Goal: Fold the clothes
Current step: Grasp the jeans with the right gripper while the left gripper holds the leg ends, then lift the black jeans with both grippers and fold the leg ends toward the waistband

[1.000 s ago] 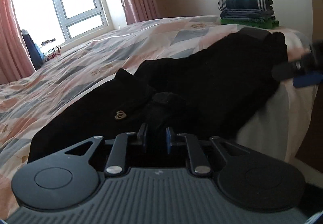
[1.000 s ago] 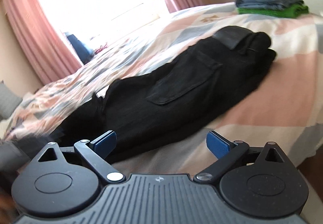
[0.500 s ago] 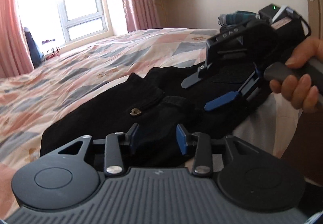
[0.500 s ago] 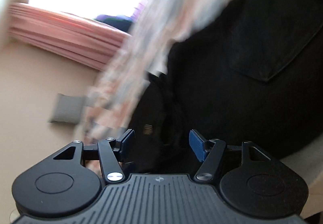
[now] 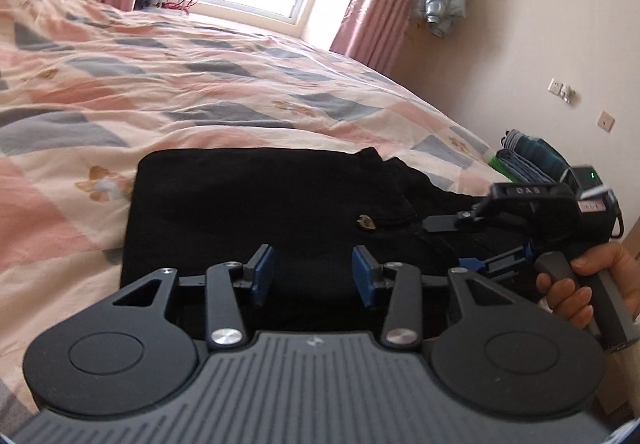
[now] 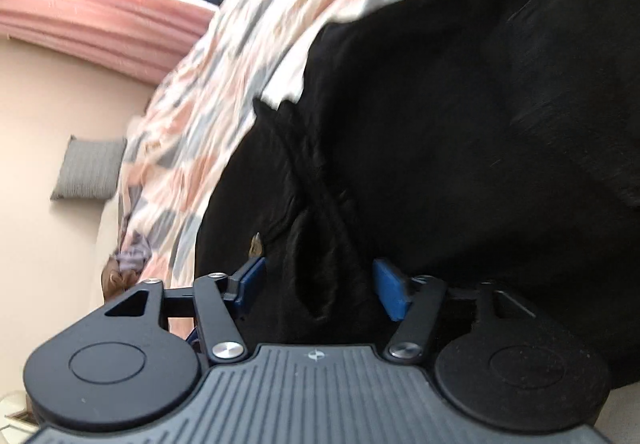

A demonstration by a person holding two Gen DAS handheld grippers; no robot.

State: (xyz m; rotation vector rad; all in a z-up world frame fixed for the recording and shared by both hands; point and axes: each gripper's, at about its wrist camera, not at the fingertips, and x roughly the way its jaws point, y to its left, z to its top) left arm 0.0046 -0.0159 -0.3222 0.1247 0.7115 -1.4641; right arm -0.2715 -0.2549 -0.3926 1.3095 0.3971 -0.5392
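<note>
Left gripper (image 5: 308,276) is hovering just over the black trousers (image 5: 240,204), pads apart, and they've just been opening. Black cloth shows behind the gap but I can't see either pad pressing on it, so I'm calling that side let go. The trousers lie near the edge of the bed (image 5: 200,84), on the pink and grey patchwork cover, with the folded end squared off on the left of my left view and a small gold badge (image 5: 366,222) on the fabric a bit further in.

My right gripper (image 6: 320,288) is coming in from the other side, and its pads have just been closing. A bunched ridge of black cloth sits right between them, but there's a visible gap at both pads, so it isn't pinched yet. In the left view you can see my right hand (image 5: 584,284) on the handle, nose of the tool down in the crumpled bit beside the badge.

So I reckon I'm mid-fold, regrabbing the loose middle section before the next fold-over. Next move needs the right side to finish closing on that ridge and get all the layers, not just the top one, then the left to find an edge to match. Black on black makes edges really hard to read. Finished stack of folded clothes (image 5: 528,160) is waiting at the far corner.
</note>
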